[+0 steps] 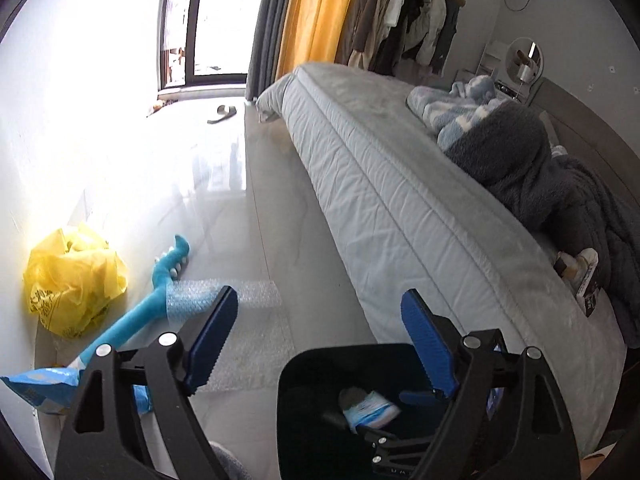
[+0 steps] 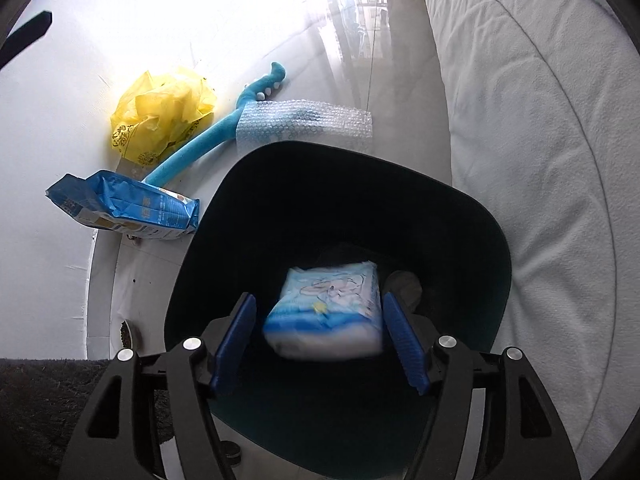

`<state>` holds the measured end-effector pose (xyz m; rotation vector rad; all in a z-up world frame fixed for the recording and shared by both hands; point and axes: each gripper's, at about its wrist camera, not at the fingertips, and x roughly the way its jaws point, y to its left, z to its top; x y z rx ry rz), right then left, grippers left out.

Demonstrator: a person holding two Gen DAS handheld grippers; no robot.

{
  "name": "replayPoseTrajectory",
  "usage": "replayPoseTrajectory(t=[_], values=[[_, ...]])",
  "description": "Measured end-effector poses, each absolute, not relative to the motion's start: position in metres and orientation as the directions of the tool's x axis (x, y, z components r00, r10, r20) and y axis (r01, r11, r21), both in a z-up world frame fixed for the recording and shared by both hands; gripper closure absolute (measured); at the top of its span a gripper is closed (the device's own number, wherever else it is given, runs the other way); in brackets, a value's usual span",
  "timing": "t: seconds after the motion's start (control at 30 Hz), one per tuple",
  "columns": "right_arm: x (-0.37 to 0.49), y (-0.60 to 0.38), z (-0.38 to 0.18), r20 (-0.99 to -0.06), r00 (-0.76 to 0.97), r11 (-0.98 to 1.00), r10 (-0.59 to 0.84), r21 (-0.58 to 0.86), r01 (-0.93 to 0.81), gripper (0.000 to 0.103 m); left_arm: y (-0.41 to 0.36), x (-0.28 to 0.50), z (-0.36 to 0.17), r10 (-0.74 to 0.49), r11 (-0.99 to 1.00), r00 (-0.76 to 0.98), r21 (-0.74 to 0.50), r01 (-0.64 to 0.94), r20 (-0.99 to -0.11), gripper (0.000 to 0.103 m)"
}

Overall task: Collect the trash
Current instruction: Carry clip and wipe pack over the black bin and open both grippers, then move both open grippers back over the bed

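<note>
A black trash bin point(image 2: 280, 200) stands on the floor between the wall and the bed. My right gripper point(image 2: 320, 298) hangs over its mouth, open. A light blue tissue pack point(image 2: 326, 312), blurred, lies between the jaws with a gap on the left side. In the left wrist view the same pack point(image 1: 368, 408) shows inside the bin point(image 1: 304, 364). My left gripper point(image 1: 318, 296) is wide open above the bin with nothing between its fingers. Against the wall lie a yellow plastic bag point(image 2: 160, 112), a crumpled blue snack bag point(image 2: 120, 208) and a sheet of bubble wrap point(image 2: 304, 120).
A teal plush toy point(image 2: 208, 144) lies partly under the bubble wrap. The bed point(image 1: 400, 200) runs along the right with blankets and a small packet point(image 1: 584, 276) near its edge. A slipper point(image 1: 222, 114) lies by the window. A dark rug point(image 2: 40, 400) is at the lower left.
</note>
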<state>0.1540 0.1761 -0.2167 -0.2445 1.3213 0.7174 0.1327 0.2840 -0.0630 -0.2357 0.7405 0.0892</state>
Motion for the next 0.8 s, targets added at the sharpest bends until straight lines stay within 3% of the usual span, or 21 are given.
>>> replayPoseTrajectory(t=[0.2, 0.47, 0.8], values=[[0.147, 0.166, -0.189, -0.912, 0.103, 0.742, 0.397, 0.253, -0.620, 0.025, 0.263, 0.134, -0.031, 0.017, 0.980, 0.800, -0.147, -0.131, -0.599, 0.014], [0.137, 0.140, -0.130, -0.819, 0.191, 0.677, 0.541, 0.290, -0.676, 0.017, 0.228, 0.134, -0.003, -0.049, 0.980, 0.862, -0.192, -0.057, -0.505, 0.010], [0.146, 0.077, -0.087, -0.756, 0.367, 0.721, 0.542, 0.194, -0.665, 0.012, 0.191, 0.146, -0.002, -0.099, 0.975, 0.870, -0.222, -0.012, -0.483, 0.008]])
